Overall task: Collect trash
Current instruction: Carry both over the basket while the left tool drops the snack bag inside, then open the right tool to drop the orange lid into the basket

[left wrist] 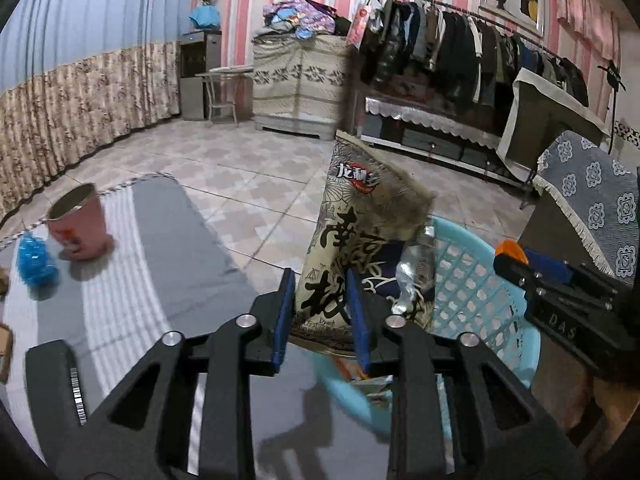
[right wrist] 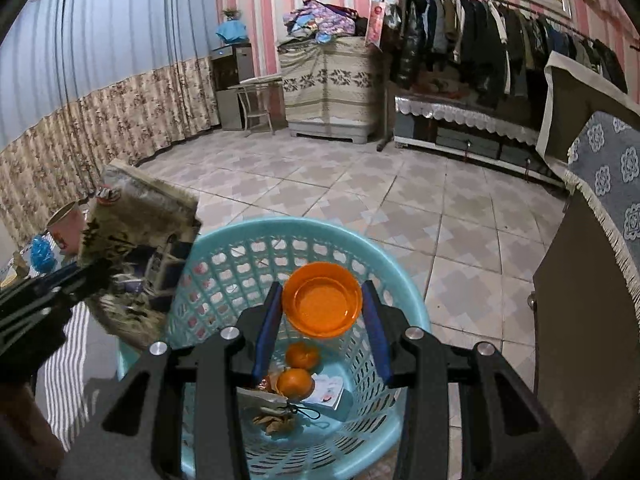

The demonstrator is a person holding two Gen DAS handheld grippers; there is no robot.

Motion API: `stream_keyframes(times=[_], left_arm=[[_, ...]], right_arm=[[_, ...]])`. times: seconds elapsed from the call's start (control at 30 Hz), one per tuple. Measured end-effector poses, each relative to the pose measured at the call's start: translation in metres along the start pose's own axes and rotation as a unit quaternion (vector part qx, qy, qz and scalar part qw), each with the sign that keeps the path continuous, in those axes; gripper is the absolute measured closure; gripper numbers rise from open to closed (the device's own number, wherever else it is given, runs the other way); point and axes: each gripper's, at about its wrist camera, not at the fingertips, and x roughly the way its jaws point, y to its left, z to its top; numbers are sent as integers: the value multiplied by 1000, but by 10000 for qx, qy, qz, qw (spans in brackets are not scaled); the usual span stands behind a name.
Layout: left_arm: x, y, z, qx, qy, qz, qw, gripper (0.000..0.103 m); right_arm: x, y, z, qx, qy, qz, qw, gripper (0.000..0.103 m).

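right tool holds orange bowl over littered basket.

Left gripper: matte black plastic linkage arms with triangular cut-outs, joined by four round silver pivot screws; two flat fingers faced with blue pads. A black block at its lower left carries a ribbed silver strip. Right gripper: identical black linkage, triangular cut-outs, four silver pivot screws, blue-padded fingers. Seen from the left wrist camera, the right gripper's side is a black body with small silver screws and the raised letters "DAS", blue pad at its tip
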Motion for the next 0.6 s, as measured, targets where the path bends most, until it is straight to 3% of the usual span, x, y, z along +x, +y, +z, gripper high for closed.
stream_keyframes(times=[0.07,0.2,0.33,0.5,0.6], left_arm=[[8,-5,1,18,109,-54,9999,68],[9,-6,4,27,41,60,10000,40],[4,0,7,17,11,211,9998,36],[-12,14,7,-106,-136,502,9986,20],[-22,24,8,-178,-192,632,9977,16]], right_arm=[[5,-2,-2,57,58,19,10000,63],[11,-2,-1,84,71,36,9999,63],[18,7,-4,-27,191,59,9998,63],[20,18,-6,-154,222,92,9996,63],[23,20,-7,-142,254,125,9995,63]])
